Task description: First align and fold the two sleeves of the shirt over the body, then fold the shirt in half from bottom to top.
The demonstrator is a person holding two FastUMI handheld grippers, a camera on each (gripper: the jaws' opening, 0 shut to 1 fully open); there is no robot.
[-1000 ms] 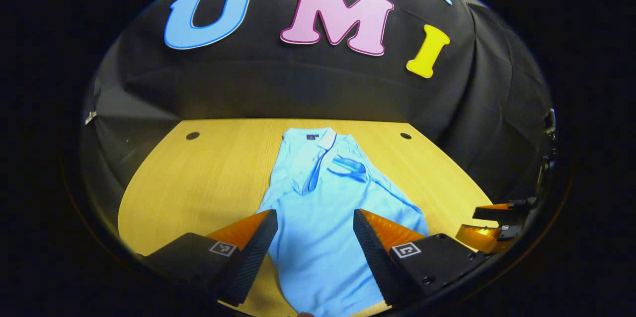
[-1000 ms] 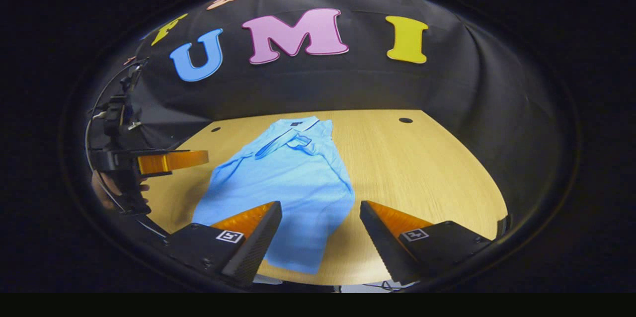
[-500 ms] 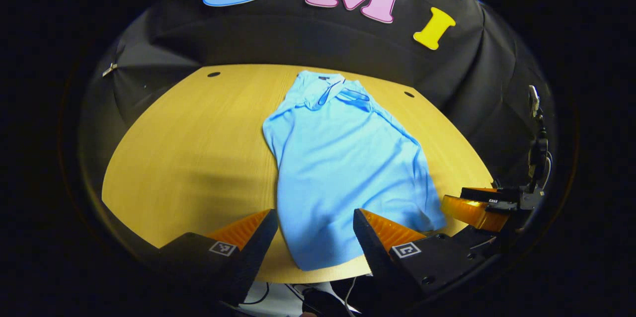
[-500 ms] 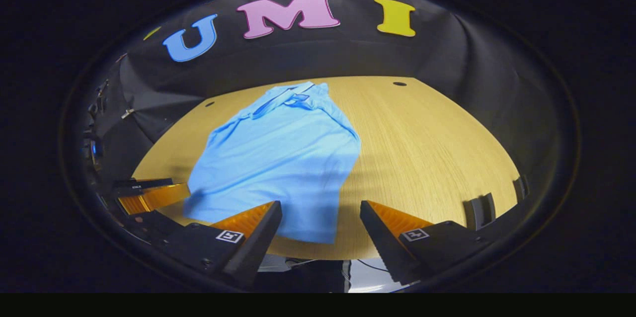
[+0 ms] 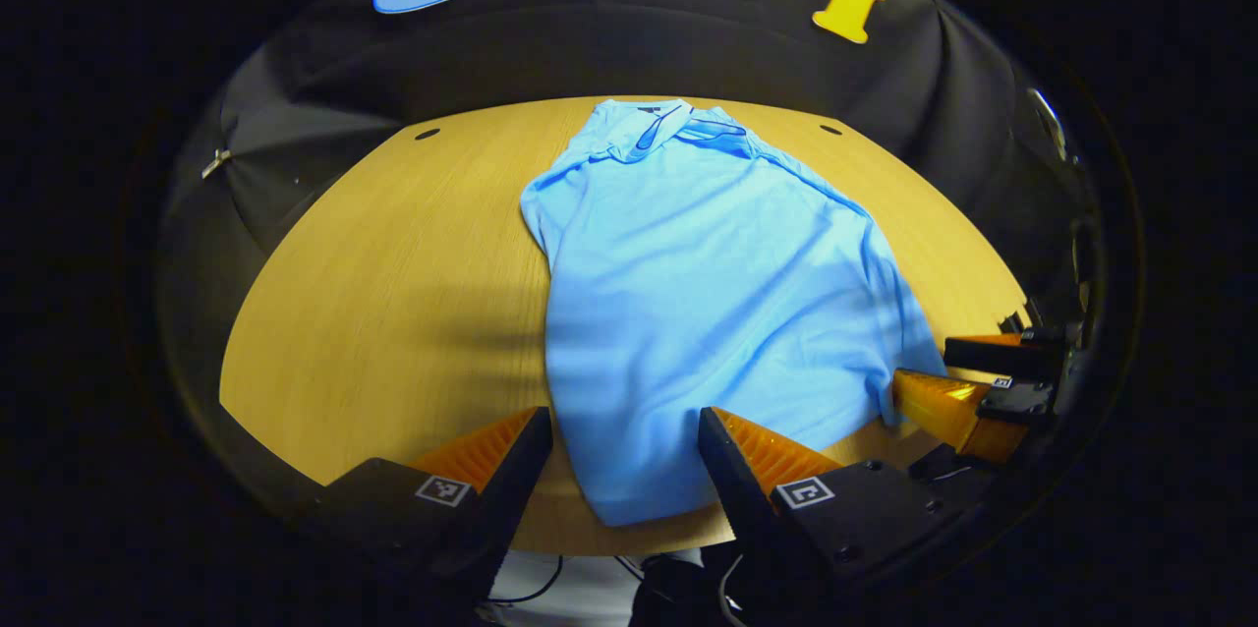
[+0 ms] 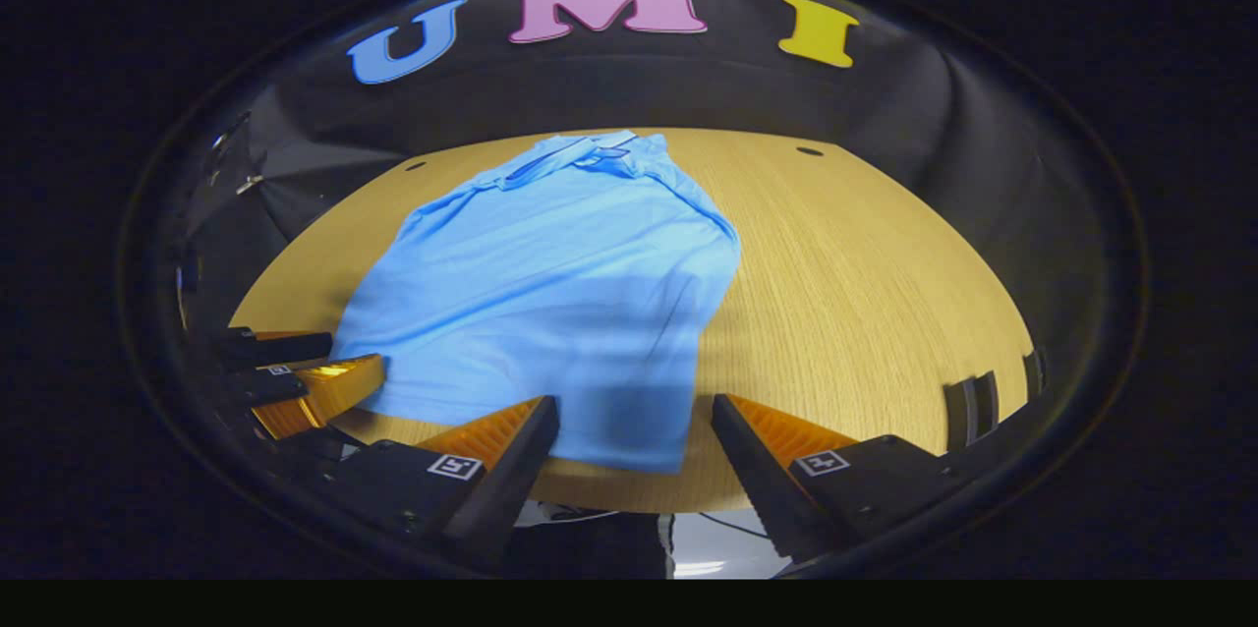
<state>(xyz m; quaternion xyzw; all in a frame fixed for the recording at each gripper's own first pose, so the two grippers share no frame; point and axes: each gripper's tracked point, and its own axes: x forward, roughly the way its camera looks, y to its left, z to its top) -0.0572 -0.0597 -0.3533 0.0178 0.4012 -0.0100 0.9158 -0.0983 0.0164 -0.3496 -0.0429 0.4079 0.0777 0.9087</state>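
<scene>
Flat on the wooden table (image 5: 373, 293) lies the light blue polo shirt (image 5: 708, 283), collar (image 5: 649, 121) at the far edge next to the booth's black cloth wall and bottom hem toward the near edge. Its sleeves are already folded in over the body, so the outline is a long, narrow panel, with soft wrinkles across the lower half. The hem corner closest to the left gripper's camera reaches almost to the table's front edge. In the left gripper view the left gripper (image 5: 625, 435) hangs over that near edge with its jaws spread wide and nothing between them, the shirt's lower left corner showing through the gap. In the right gripper view the right gripper (image 6: 635, 426) is likewise released, its fingers parted on either side of the shirt's lower right corner and not pressing the fabric. Each view also catches the other tool off to the side: the right gripper shows at the right edge of the left gripper view, just beside the shirt's hem, and the left gripper at the lower left of the right gripper view. Two small dark holes (image 5: 830, 129) sit in the tabletop near the far corners, well apart from the shirt.
</scene>
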